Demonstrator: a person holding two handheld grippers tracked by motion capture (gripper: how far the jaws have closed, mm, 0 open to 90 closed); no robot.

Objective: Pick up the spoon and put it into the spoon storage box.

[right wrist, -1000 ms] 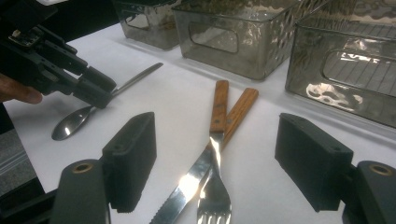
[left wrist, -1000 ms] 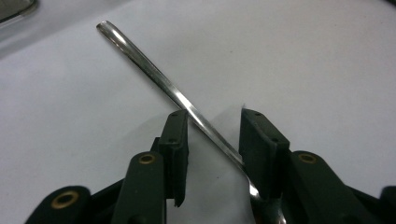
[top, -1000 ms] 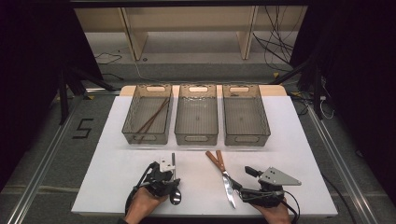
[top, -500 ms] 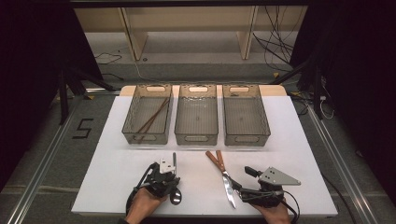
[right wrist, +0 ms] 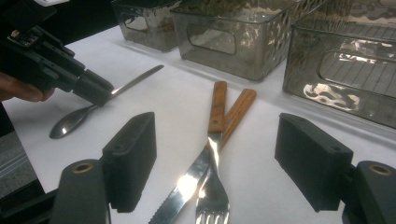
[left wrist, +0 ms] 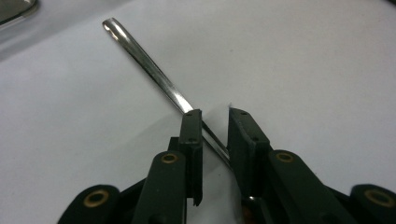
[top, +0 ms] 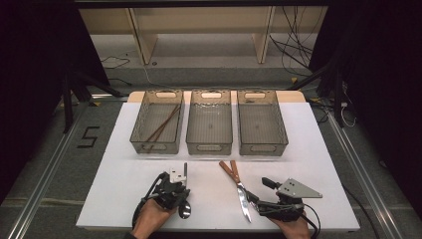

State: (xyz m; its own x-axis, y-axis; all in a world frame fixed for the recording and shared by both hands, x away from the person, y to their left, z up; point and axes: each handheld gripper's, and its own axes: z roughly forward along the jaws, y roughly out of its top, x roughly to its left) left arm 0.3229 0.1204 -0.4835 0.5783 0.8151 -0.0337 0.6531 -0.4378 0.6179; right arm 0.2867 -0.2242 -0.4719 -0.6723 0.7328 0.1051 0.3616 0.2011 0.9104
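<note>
While the left gripper (left wrist: 211, 116) sits low over the near left part of the white surface (top: 318, 149), its fingers (left wrist: 191, 135) have just been closing around the handle of a spoon (left wrist: 154, 77); one finger touches the handle, a slim gap shows on the other side, so they are not yet clamped. From the right gripper view the spoon's bowl lies near the surface's near edge and its handle points far, toward the bins. To the right, a wooden-handled knife (top: 242, 195) and a wooden-handled fork (right wrist: 215, 154) lie crossed on the surface, handles far, blade and tines near. The right gripper (right wrist: 229, 158) rests just beyond their near ends, its fingers wide apart and holding nothing, the knife and fork lying between them. Three clear plastic bins stand in a row along the far side; the left bin (top: 157, 144) holds brown chopsticks (top: 161, 127), leaning diagonally.
</note>
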